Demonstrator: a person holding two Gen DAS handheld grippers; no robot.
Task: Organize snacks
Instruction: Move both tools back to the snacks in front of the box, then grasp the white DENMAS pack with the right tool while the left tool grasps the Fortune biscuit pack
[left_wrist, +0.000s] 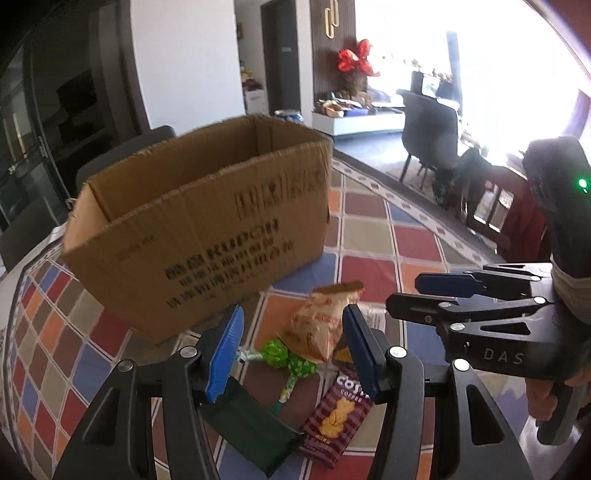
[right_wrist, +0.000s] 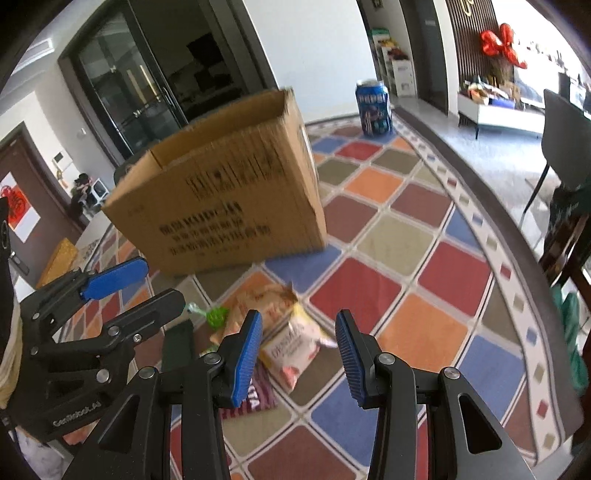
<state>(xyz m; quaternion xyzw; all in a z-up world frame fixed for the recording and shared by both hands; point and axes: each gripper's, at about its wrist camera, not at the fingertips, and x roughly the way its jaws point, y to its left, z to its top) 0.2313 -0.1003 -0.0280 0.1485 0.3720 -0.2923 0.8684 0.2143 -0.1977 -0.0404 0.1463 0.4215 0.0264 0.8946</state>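
Observation:
An open cardboard box (left_wrist: 199, 225) stands on the chequered tablecloth (left_wrist: 373, 236); it also shows in the right wrist view (right_wrist: 225, 192). In front of it lie snacks: an orange-and-white bag (left_wrist: 319, 325), two green wrapped lollipops (left_wrist: 286, 360), a maroon biscuit pack (left_wrist: 338, 417) and a dark green pack (left_wrist: 247, 424). My left gripper (left_wrist: 290, 352) is open and empty just above the snacks. My right gripper (right_wrist: 299, 356) is open and empty over a pale snack bag (right_wrist: 291, 350); it shows at the right in the left wrist view (left_wrist: 417, 299).
A blue snack can (right_wrist: 373, 109) stands on the tablecloth (right_wrist: 406, 266) behind the box. Dark chairs (left_wrist: 430, 125) stand beyond the table's far edge. A yellow box (right_wrist: 59, 260) lies at the left table edge.

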